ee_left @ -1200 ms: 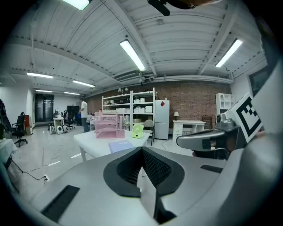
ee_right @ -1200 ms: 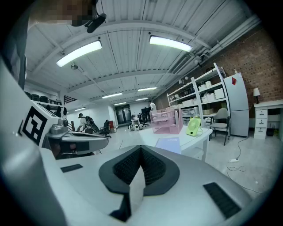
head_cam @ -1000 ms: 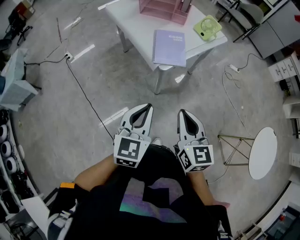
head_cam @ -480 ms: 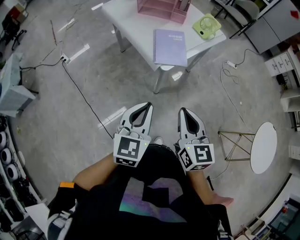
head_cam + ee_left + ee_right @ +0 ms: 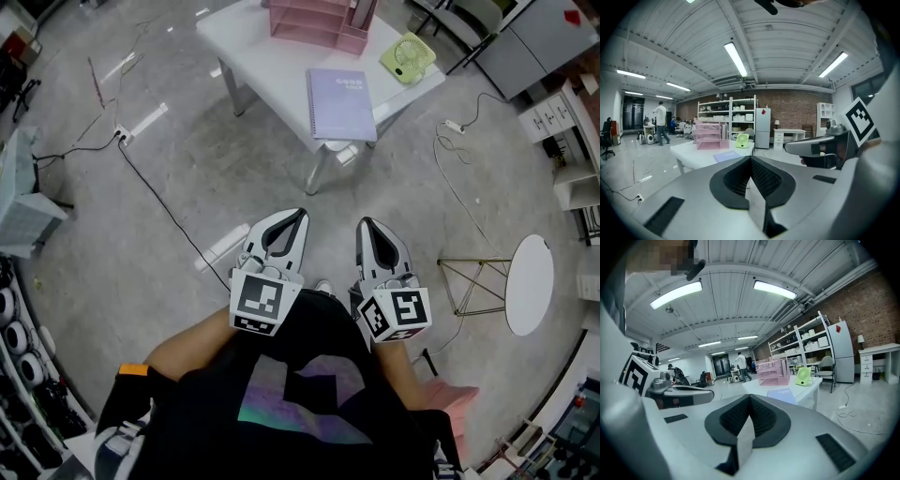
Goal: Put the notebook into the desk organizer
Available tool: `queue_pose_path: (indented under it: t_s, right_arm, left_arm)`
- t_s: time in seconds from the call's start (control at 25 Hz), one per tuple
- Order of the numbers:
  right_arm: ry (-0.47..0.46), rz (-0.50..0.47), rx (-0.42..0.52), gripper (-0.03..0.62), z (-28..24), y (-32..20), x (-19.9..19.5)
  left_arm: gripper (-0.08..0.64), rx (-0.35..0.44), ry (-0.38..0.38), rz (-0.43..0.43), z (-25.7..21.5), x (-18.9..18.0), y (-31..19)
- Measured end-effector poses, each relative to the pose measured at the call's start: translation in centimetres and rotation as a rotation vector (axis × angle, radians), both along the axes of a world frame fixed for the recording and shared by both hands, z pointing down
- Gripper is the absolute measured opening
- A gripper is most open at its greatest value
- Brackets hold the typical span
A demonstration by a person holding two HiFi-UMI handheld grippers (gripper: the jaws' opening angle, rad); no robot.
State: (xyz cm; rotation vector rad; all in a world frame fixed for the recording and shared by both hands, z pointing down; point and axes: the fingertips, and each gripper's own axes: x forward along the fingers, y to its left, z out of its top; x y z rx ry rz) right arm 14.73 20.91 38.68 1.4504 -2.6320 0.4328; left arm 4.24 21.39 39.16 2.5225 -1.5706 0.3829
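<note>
Shows the lavender spiral-bound notebook (image 5: 341,103) closed and flat on the white surface (image 5: 262,66), toward its near right corner, outside the organizer. Puts the pink desk organizer (image 5: 319,19) farther back on the same surface, apart from the notebook, with stacked open trays and an upright compartment at its right end. Sets a small light-green fan (image 5: 408,54) right of the organizer, near the notebook's far right corner but clear of it.

Holds both tools well short of the surface, side by side over the bare grey floor (image 5: 187,281). Has the left gripper (image 5: 297,214) with its fingers pressed together on nothing; in the left gripper view, shows the dark ribbed pads meeting along one line, with surface, organizer, fan and notebook small and far beyond them. Has the right gripper (image 5: 364,223) the same way: fingers together, empty, aimed toward that surface.

Farther out, on the left, trails a black cable (image 5: 169,197) across the floor to a white power strip (image 5: 119,134). On the right, lays a white cable (image 5: 459,178) in loose curves, and nearer, a round white tabletop (image 5: 528,297) just beside a gold wire frame (image 5: 473,286). Far off in the gripper views, lines up white shelving (image 5: 726,112) against a brick wall, with a standing person (image 5: 660,124) at the far left.
</note>
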Motion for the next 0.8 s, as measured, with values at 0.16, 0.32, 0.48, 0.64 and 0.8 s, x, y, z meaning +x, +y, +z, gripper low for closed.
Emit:
queue_pose_path:
  t_s: [0.16, 0.32, 0.48, 0.64, 0.8]
  right_arm:
    - [-0.003, 0.047, 0.005, 0.015, -0.4, -0.4, -1.3]
    - [0.001, 0.084, 0.011, 0.015, -0.6, -0.8, -2.7]
    - [0.004, 0.13, 0.012, 0.015, -0.7, -0.8, -3.4]
    - [0.01, 0.168, 0.005, 0.017, -0.7, -0.8, -3.8]
    - [0.024, 0.181, -0.004, 0.015, -0.6, -0.9, -4.1]
  left_arm:
    - [0.008, 0.01, -0.006, 0.032, -0.6, -1.8, -0.5]
    - [0.008, 0.019, -0.009, 0.052, -1.0, -3.9, -0.8]
    - [0.008, 0.023, -0.005, 0.072, -1.1, -5.6, -0.7]
    - [0.008, 0.023, 0.007, 0.082, -1.1, -7.0, -0.8]
    - [0.008, 0.023, 0.023, 0.088, -0.9, -7.5, -1.0]
